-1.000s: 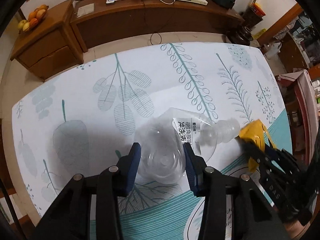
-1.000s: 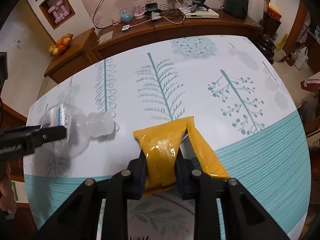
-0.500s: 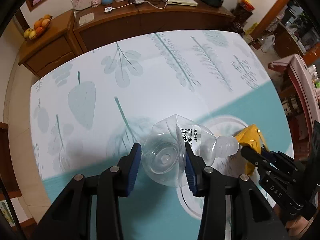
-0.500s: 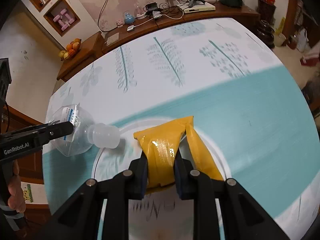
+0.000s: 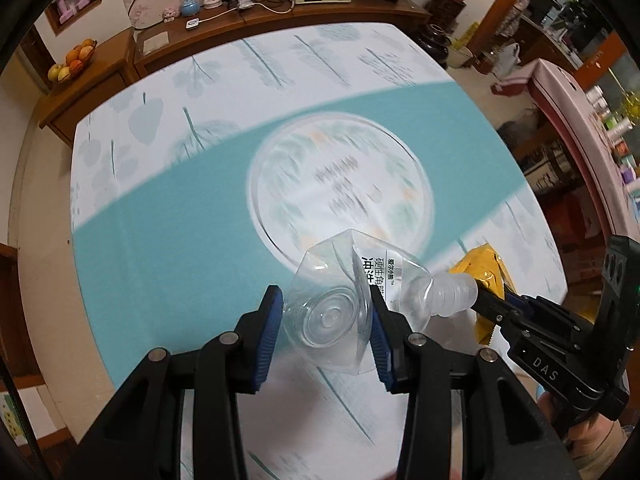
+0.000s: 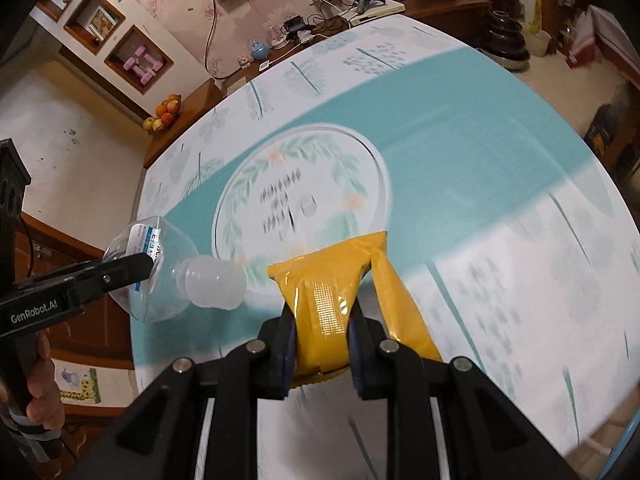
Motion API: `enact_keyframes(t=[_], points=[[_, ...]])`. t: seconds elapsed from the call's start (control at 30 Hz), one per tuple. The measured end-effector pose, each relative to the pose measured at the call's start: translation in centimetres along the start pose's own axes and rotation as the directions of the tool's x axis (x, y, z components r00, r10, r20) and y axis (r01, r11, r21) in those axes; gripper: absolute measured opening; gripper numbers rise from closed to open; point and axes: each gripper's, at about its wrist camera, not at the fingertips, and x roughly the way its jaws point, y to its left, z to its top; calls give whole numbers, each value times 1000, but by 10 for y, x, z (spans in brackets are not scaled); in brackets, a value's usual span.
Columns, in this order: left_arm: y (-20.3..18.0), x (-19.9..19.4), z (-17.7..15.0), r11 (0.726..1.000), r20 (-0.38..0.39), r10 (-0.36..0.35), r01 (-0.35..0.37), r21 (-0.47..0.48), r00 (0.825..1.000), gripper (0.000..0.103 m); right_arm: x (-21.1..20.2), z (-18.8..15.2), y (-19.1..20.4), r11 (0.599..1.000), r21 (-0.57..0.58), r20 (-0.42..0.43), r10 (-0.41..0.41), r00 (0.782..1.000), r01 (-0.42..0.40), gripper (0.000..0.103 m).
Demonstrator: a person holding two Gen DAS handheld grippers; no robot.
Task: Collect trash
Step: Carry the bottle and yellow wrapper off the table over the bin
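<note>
- While both pieces of trash are clamped and clear of the tablecloth (image 5: 168, 240), the view beneath them is different from a second ago: then the leaf-printed white part lay below, now the teal band and the round printed medallion (image 5: 340, 184) do.
- The left gripper (image 5: 326, 316) is closed on the base of a crushed clear plastic bottle (image 5: 360, 292); its blue pads press the bottle's sides, as they did a second ago, and the capped neck points toward the right gripper.
- The right gripper (image 6: 322, 332) is closed on a folded yellow wrapper (image 6: 332, 284); the grip sits on the wrapper's lower middle, and a loose flap hangs to the right of the pads.
- Judgement: pick-up is finished for these two items and both are in transit together across the table; drop-off remains, and no bin or bag shows in either view.
- Count, trash items: one bottle, one wrapper, both held in the air, side by side and close together.
- Count, grippers: two, each loaded.
- Count, loose trash left on the tablecloth in view: none discernible, though the print is motion-blurred.
- Background: one wooden sideboard (image 5: 280, 12) with cables and small devices, one bowl of fruit (image 5: 72, 66).
</note>
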Motion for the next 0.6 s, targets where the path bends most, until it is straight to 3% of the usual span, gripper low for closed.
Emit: enact_keyframes(t=[0.33,0.6], points=[[-107,-48,-120,999,68,13,-11,-32,998,40,-93,-112,-66,998,-37,14,56,998,-55,21],[-170,-51,-195,998,62,8,-4,-65,998,40,-143,-188,-123,997,-42,-8,57,998,-58,21]])
